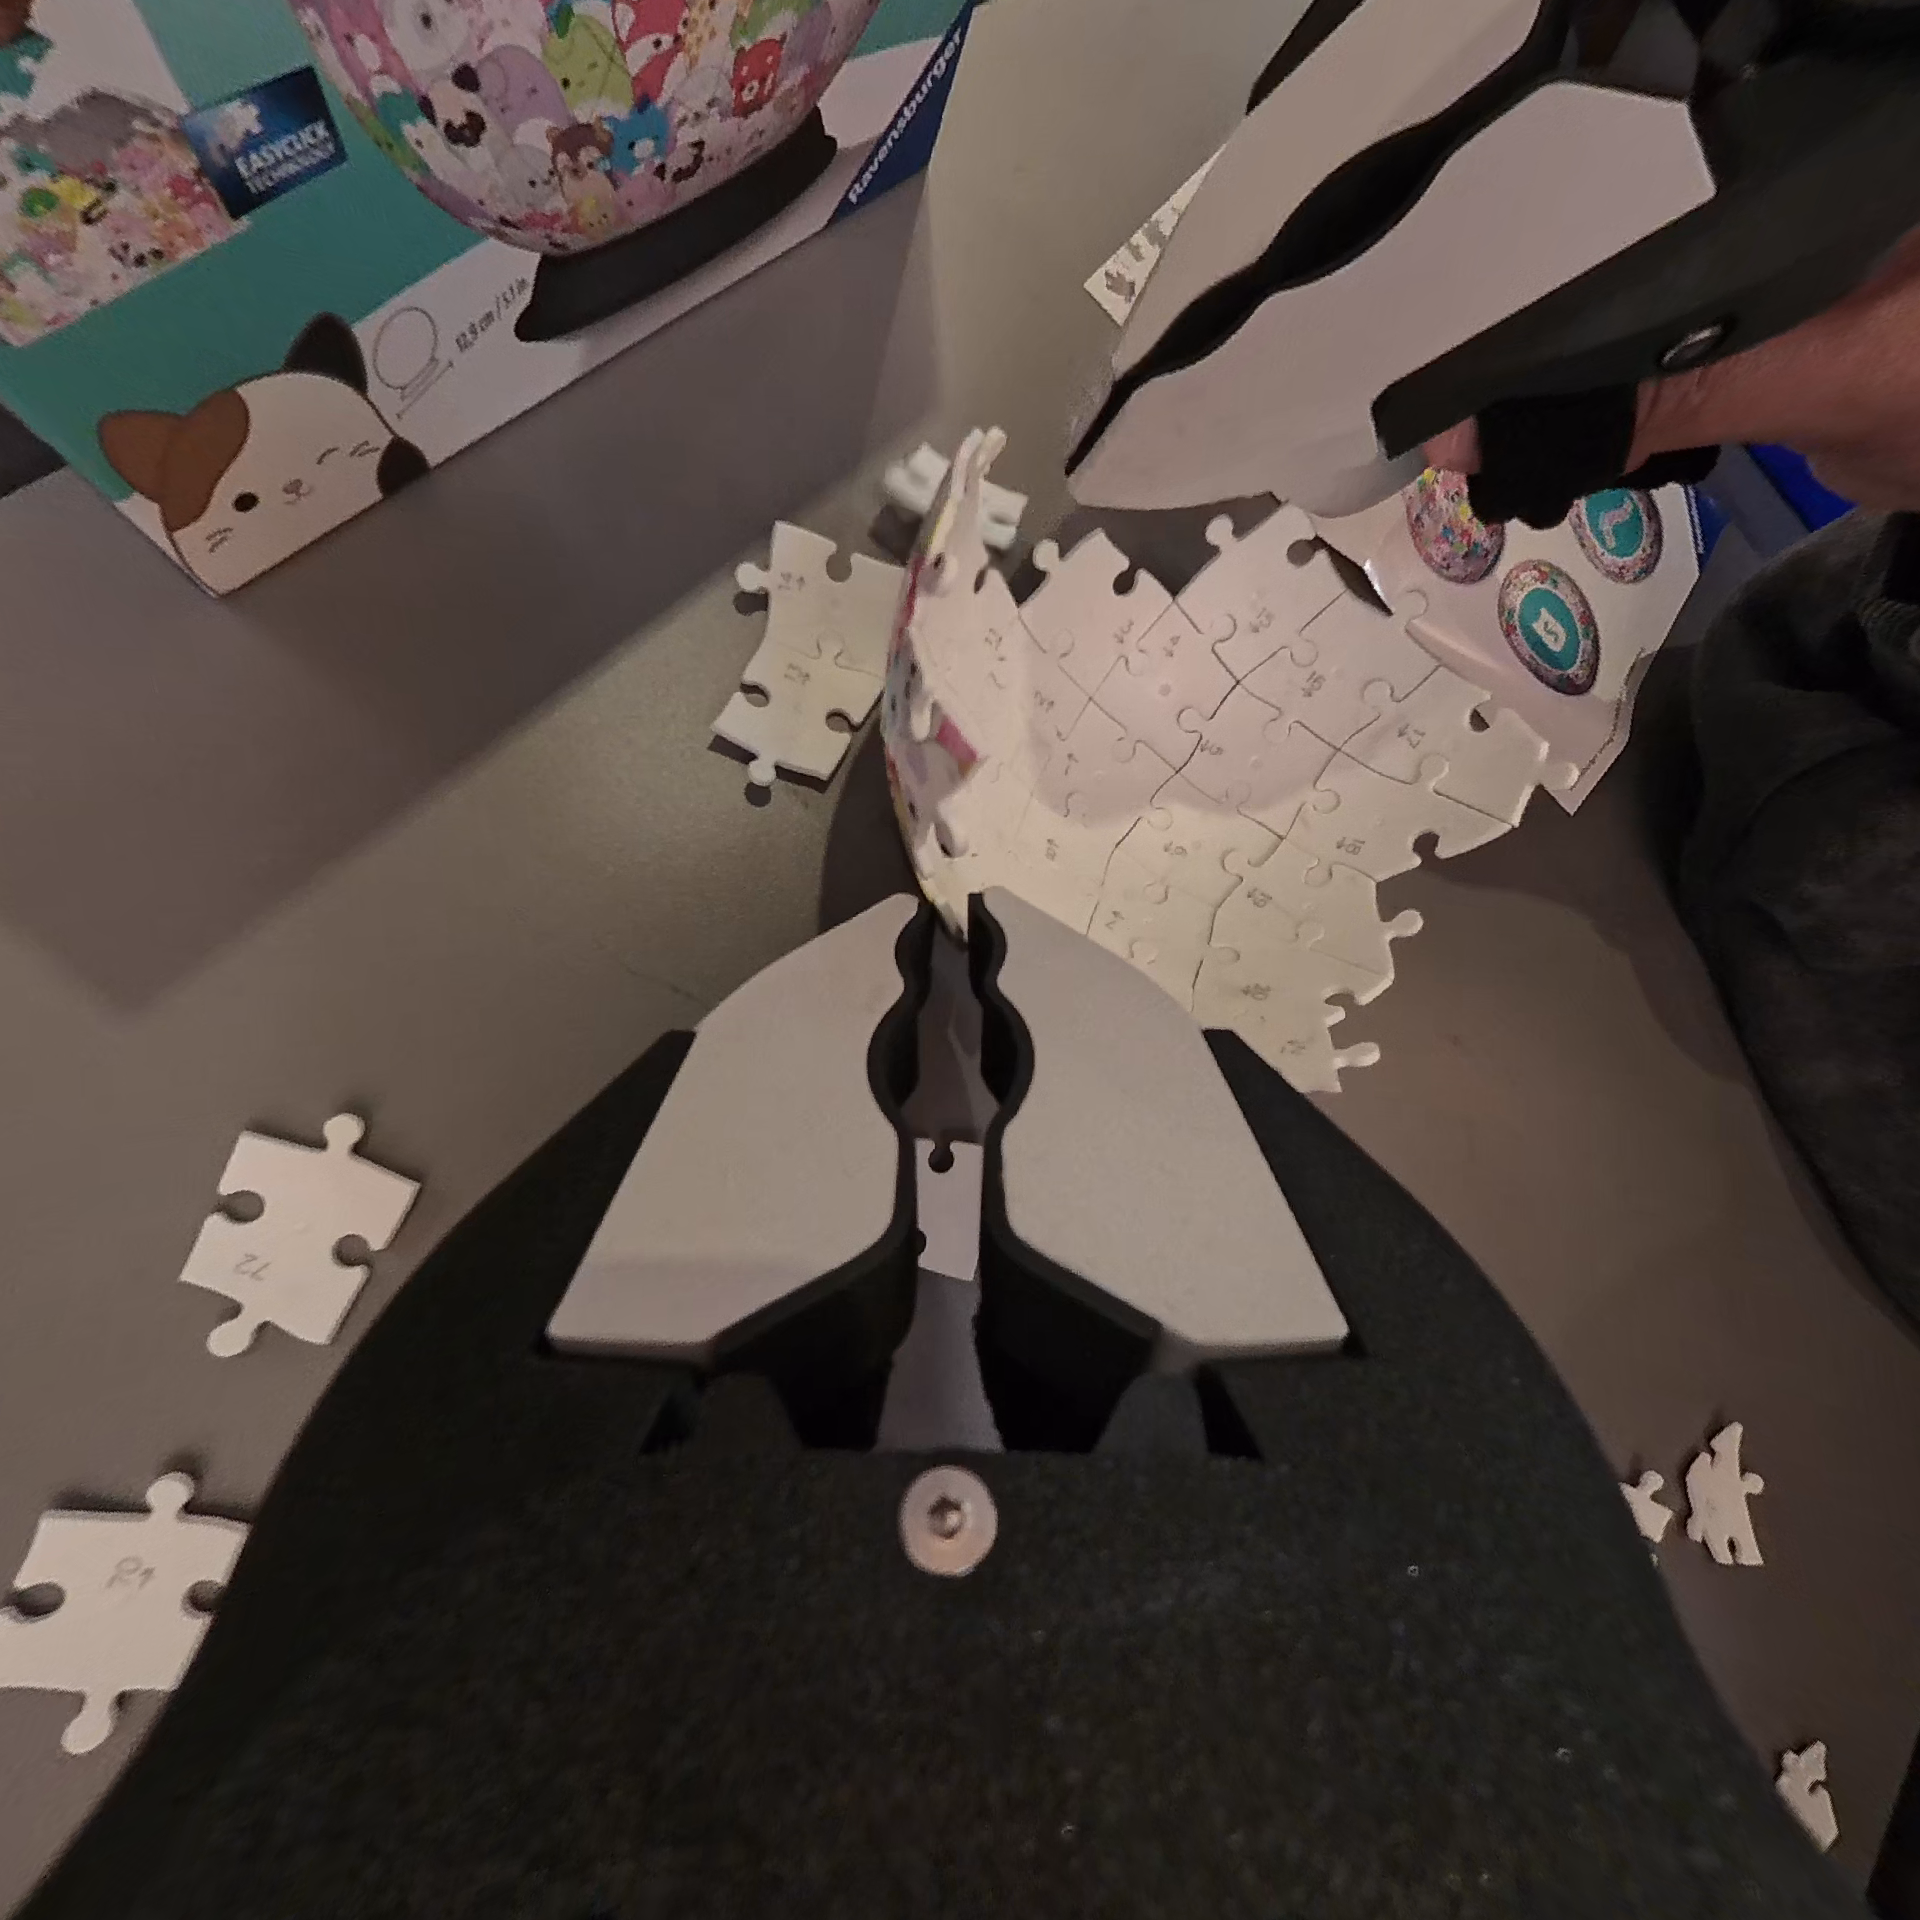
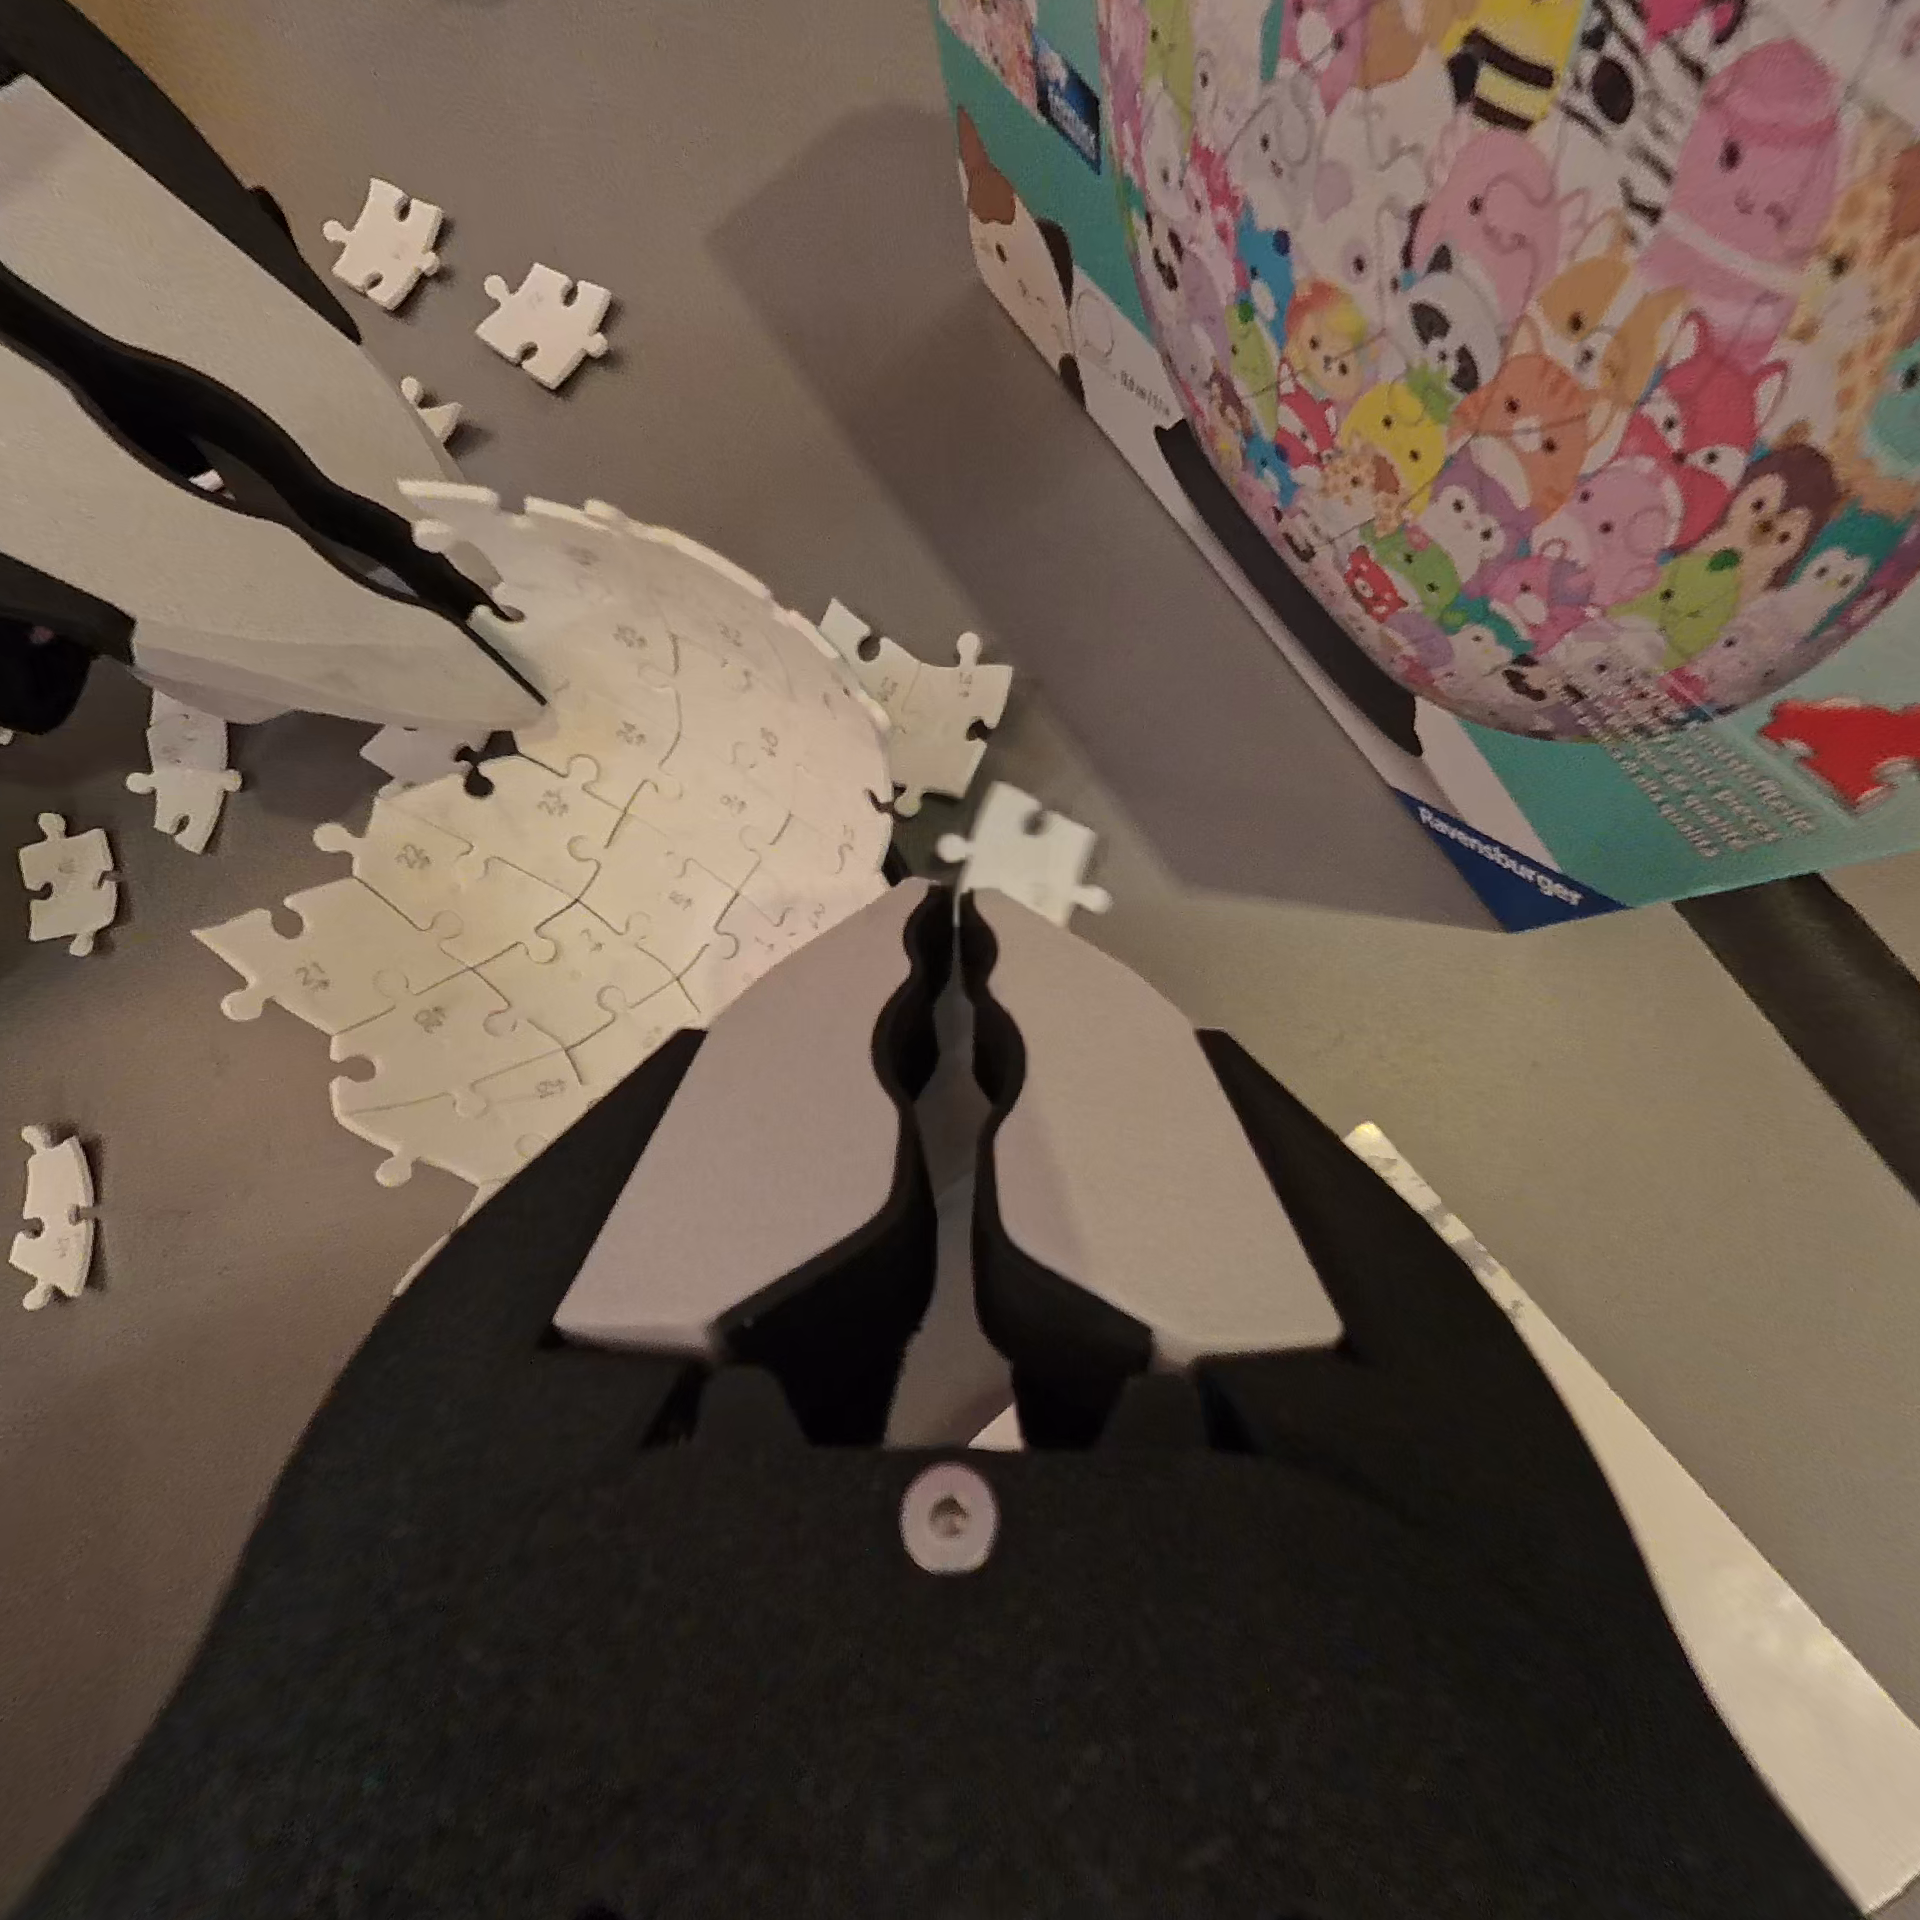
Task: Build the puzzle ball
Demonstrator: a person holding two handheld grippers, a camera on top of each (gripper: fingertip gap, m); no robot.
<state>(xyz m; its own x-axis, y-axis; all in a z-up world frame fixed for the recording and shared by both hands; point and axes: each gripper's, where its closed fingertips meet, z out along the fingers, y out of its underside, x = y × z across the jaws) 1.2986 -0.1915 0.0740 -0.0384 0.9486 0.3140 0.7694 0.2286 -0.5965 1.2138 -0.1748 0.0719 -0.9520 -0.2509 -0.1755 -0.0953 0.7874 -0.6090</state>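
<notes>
Left gripper (image 1: 943, 914) is clamping, jaws nearly closed, the rim of the curved white half-built puzzle shell (image 1: 1226, 769) on the grey bench (image 1: 364, 831), while right gripper (image 2: 954, 902), jaws pinched on 1 loose white puzzle piece (image 2: 1023, 854), is carrying it toward the rim, probably needing tab alignment next.

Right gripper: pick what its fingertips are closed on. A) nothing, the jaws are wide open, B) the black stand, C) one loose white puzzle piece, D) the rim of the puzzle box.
C. In the right wrist view the right gripper has its jaws nearly together, pinching a single white puzzle piece that sticks out past the tips, beside the half-built puzzle shell.
</notes>
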